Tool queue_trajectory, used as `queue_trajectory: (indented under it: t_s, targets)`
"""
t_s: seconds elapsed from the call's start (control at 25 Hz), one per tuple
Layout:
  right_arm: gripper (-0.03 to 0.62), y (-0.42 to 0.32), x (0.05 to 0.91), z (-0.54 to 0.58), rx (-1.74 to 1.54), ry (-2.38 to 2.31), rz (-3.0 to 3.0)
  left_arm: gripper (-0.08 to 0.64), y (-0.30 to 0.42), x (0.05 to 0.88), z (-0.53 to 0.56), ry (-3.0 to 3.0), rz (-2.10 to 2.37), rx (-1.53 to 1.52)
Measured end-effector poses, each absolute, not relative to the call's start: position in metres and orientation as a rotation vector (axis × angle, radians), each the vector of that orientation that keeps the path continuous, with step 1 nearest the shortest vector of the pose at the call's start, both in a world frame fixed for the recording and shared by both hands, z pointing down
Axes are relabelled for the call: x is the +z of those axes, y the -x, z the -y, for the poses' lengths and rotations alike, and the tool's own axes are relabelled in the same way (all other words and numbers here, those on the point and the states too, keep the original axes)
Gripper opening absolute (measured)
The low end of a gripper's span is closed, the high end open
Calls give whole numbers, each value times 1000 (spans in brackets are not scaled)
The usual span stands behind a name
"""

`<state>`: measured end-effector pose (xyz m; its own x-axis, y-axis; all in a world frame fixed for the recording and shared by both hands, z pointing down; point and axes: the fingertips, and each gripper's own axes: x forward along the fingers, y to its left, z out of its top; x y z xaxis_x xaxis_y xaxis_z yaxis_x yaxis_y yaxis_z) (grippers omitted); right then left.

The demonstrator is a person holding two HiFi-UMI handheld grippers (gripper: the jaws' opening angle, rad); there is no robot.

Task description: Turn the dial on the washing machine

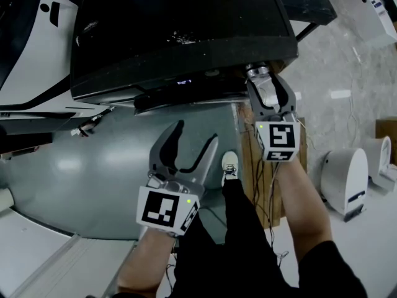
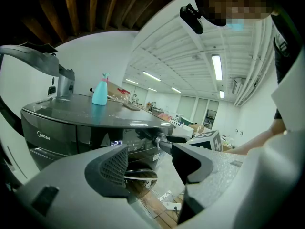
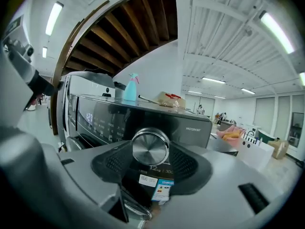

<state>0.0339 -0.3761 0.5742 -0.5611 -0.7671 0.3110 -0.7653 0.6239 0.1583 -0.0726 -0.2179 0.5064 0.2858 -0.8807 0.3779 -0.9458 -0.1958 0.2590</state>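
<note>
The round brushed-silver metal dial (image 3: 150, 147) is sitting near the right edge of the dark grey washing machine (image 3: 190, 124) control panel. The right gripper (image 1: 262, 78) is clamping its sides squarely, probably for twisting purchase. The left gripper (image 1: 196, 133) is hanging lower, jaws spread and empty, leaving the panel front free.

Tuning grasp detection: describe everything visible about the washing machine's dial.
The dial is a round knob with a brushed-metal face and shiny rim, standing out from the dark front panel of the washing machine, right of the lit display. The right gripper clamps it, one ribbed pad on each side.
</note>
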Motion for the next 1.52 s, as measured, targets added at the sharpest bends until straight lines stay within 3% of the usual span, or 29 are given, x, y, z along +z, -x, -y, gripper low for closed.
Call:
queue_trajectory:
  t_s: [0.6, 0.88, 1.08, 1.24, 1.36, 1.52]
  targets:
    - [238, -24, 528, 351, 39, -1210, 2600, 270, 83, 471, 216, -2201, 1654, 145]
    - [98, -27, 473, 328, 103, -1231, 2689, 259, 90, 438, 205, -2253, 1638, 125]
    - [0, -27, 433, 309, 68, -1266, 2698, 215, 99, 409, 194, -2283, 1635, 131]
    - [-2, -20, 408, 286, 54, -1244, 2707, 156, 105, 384, 183, -2334, 1640, 118]
    - [-2, -15, 392, 267, 62, -1239, 2712, 25, 112, 365, 175, -2367, 1641, 88]
    - [-3, -15, 369, 244, 84, -1284, 2718, 5, 120, 346, 158, -2431, 1600, 98]
